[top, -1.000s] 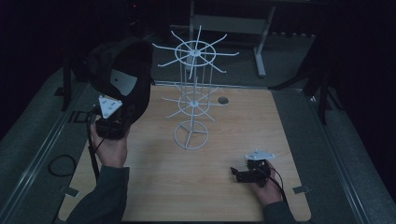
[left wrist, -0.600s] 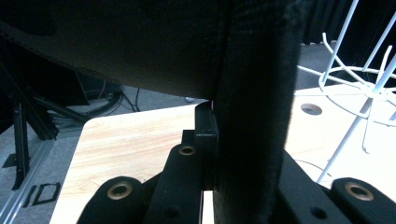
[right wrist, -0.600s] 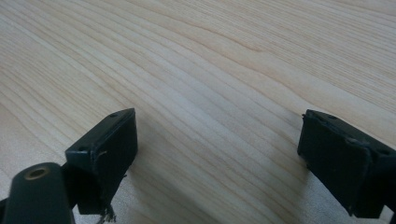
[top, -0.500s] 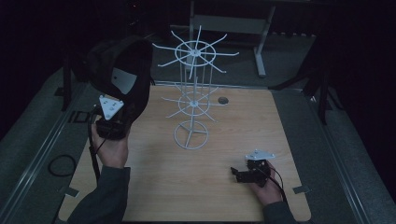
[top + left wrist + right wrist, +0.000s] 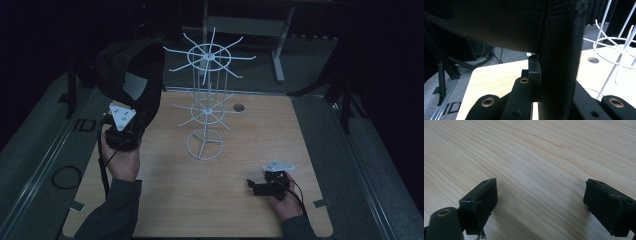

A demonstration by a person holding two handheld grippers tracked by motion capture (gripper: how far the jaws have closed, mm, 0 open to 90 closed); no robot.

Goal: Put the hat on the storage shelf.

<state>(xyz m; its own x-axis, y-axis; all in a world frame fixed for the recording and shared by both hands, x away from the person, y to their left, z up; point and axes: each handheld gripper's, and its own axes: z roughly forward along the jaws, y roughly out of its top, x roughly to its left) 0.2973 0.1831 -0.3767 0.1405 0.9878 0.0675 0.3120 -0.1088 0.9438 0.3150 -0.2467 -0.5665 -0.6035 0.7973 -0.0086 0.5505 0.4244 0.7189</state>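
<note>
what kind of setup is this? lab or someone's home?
Looks like a lab recording bench, not a home: a light wooden tabletop ringed by dark curtains and metal framing, a white wire display rack as a prop, and a person working a hand-held gripper in each hand, the left hand-held gripper clamped on a black cap.

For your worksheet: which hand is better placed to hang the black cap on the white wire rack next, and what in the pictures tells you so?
Left. The left tool is shut on the black cap, raised beside the white wire rack. The right tool lies open and empty, low on the table, farther from the rack.
</note>
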